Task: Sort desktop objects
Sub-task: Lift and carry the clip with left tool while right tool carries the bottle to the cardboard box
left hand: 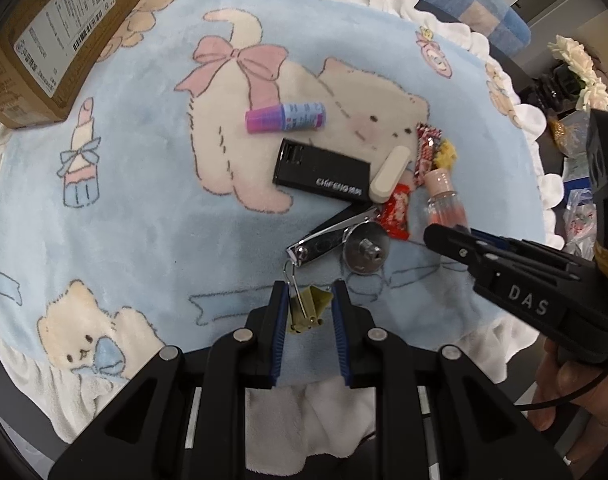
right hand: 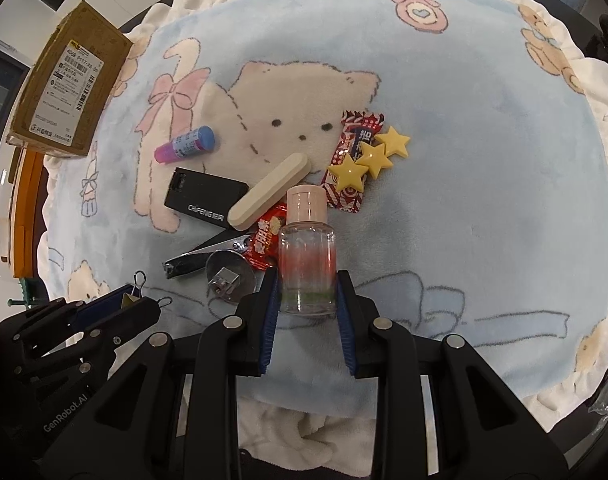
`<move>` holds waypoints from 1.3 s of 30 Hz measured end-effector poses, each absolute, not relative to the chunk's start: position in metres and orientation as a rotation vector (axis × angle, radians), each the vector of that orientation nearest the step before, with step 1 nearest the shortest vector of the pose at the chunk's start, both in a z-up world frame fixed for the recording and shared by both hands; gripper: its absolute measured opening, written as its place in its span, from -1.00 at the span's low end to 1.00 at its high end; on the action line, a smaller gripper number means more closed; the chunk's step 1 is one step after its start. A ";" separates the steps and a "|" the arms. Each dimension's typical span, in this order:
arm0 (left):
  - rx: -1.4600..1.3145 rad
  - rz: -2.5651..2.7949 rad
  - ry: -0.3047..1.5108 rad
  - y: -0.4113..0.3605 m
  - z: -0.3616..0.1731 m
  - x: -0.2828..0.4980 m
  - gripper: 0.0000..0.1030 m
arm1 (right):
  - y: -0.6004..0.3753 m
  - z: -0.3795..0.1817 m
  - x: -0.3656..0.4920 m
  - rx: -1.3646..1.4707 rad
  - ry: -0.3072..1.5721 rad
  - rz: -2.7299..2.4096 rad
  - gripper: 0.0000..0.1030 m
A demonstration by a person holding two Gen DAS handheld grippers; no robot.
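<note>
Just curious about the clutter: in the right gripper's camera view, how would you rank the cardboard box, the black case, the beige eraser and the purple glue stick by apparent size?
1. cardboard box
2. black case
3. beige eraser
4. purple glue stick

The case and eraser look close in length; fisheye distortion makes that pair unsure.

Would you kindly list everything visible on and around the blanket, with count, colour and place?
blanket: 1, pale blue with cat prints, covering the table
cardboard box: 1, brown, far left corner
glue stick: 1, purple-blue, left of pile
black case: 1, black, pile's left
eraser: 1, cream, leaning on case
nail clipper: 1, silver, near side
metal disc: 1, silver, beside clipper
candy wrappers: 2, red
star clip: 1, yellow
bottle: 1, clear, pink cap, between right fingers
binder clip: 1, olive, between left fingers
left gripper: black
right gripper: black
</note>
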State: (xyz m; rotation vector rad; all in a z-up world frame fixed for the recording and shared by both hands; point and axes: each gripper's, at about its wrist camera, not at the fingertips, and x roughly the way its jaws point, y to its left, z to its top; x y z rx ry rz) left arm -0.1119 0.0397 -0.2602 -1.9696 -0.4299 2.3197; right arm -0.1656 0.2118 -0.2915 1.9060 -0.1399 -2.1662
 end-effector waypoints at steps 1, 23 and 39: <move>-1.964 2.325 -0.421 0.041 -0.255 -0.113 -0.58 | 0.213 -0.287 -0.166 1.905 -0.141 -2.167 -0.46; -1.729 2.453 -0.445 0.011 -0.077 -0.121 -0.58 | 0.182 -0.089 -0.172 1.753 -0.073 -2.256 -0.46; -1.667 2.519 -0.505 -0.067 -0.029 -0.118 -0.58 | 0.118 -0.037 -0.165 1.732 -0.027 -2.260 -0.46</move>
